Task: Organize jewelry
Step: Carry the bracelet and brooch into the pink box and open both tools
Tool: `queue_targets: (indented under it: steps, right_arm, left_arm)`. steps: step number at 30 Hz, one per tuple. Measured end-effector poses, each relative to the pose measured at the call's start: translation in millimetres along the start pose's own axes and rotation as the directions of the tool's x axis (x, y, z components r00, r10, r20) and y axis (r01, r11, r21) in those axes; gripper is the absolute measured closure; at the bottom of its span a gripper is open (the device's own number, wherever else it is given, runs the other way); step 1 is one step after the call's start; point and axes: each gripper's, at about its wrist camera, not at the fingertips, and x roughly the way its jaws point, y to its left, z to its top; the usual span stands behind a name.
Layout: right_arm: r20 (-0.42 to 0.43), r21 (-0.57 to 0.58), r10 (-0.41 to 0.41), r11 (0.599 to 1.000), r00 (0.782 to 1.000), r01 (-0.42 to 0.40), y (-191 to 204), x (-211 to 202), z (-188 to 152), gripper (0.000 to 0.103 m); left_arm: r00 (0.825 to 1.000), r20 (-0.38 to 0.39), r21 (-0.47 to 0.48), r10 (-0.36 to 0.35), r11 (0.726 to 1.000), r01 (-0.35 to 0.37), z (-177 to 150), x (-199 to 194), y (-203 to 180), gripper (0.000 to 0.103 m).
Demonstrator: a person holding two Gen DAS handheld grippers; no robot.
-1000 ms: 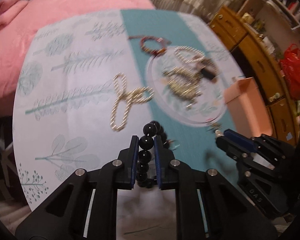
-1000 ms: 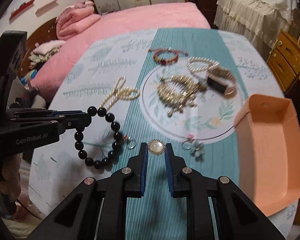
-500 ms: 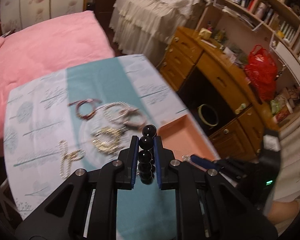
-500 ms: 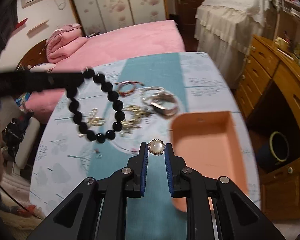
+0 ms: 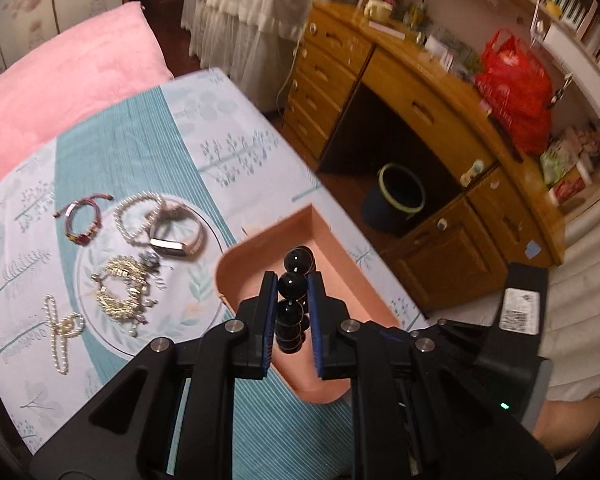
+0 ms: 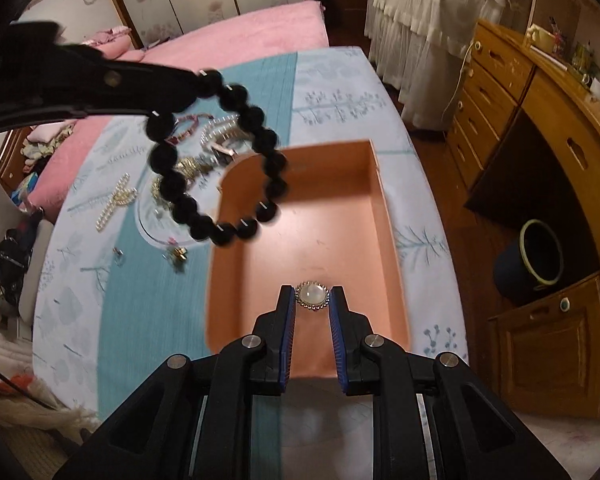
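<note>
Left gripper (image 5: pixel 292 286), pinching the black bead bracelet (image 6: pixel 220 160), now hangs above the pink tray's (image 6: pixel 388 216) far left corner, no longer over the tablecloth (image 6: pixel 148 312). Right gripper (image 6: pixel 311 300), clamping the pearl brooch (image 6: pixel 312 297), has likewise arrived over the tray's near end.

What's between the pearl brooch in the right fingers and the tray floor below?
Nothing: in the right wrist view the brooch hangs over bare tray floor.

Warm, dimmish indoor light; its source is perhaps overhead. Fisheye bending darkens every corner. The string of glossy black round beads (image 6: pixel 220 152) smears with motion blur, carrying small white glints.
</note>
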Motion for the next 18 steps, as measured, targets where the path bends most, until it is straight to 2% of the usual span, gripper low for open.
queue_targets:
  steps: [2,3,5,9,14,18]
  right_arm:
    - [-0.026,-0.008,-0.002,1.000,1.000,0.001,-2,7,-2,0.080]
    - [-0.032,-0.011,0.000,1.000,0.999,-0.001,-5,8,-4,0.071]
    - [-0.029,-0.018,-0.004,1.000,1.000,0.004,-7,11,-3,0.060]
    - [-0.015,-0.027,0.008,1.000,1.000,-0.008,-9,7,-3,0.060]
    - [0.001,-0.006,0.017,1.000,1.000,-0.017,-13,1,3,0.060]
    - [0.002,-0.001,0.018,1.000,1.000,-0.018,-14,-3,7,0.058]
  left_arm:
    - [0.999,-0.031,0.000,0.028,1.000,-0.028,-4,18,-1,0.091]
    - [0.998,-0.050,-0.003,0.039,0.999,-0.039,-5,25,-1,0.091]
    - [0.995,-0.076,-0.009,0.059,0.998,-0.060,-7,36,0,0.090]
    - [0.992,-0.108,-0.019,0.067,0.997,-0.069,-9,42,4,0.089]
    - [0.991,-0.118,-0.051,0.069,0.996,-0.075,-13,41,11,0.068]
    - [0.990,-0.111,-0.054,0.092,0.994,-0.099,-16,33,14,0.067]
